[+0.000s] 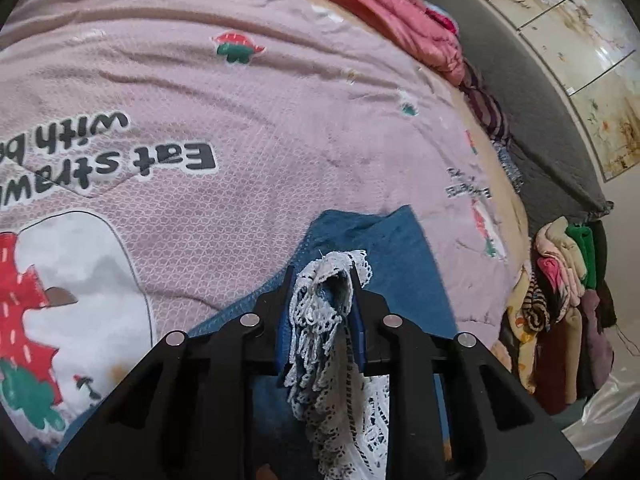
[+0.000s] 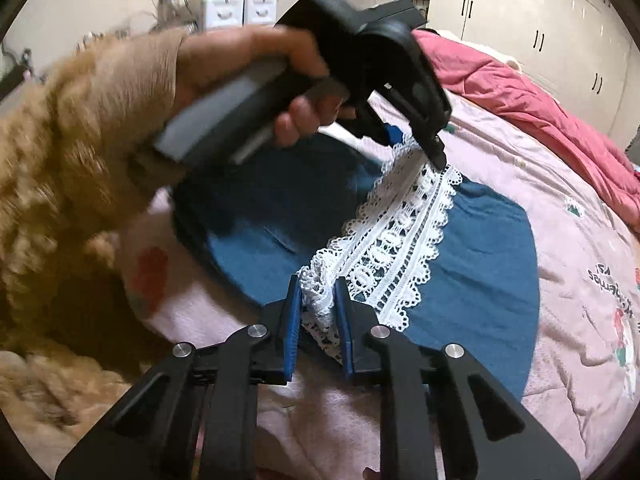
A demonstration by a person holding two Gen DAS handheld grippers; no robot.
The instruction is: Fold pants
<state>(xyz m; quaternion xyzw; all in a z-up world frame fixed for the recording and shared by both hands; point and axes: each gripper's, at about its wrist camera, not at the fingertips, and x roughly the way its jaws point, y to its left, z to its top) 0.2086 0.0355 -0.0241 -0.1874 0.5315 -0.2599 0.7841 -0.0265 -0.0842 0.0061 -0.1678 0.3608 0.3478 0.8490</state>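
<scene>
My left gripper (image 1: 322, 276) pinched the lace hem (image 2: 404, 236) of the blue pants (image 2: 480, 260); my right gripper (image 2: 318, 292) clamped the same hem's other end, over the pink quilt (image 1: 240, 100).

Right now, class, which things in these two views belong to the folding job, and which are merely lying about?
Belonging to the job:
- blue pants
- white lace trim on them
- left gripper, shut on the lace
- right gripper, shut on the lace

Lying about:
- pink printed quilt
- red blanket
- heap of clothes
- white wardrobe
</scene>
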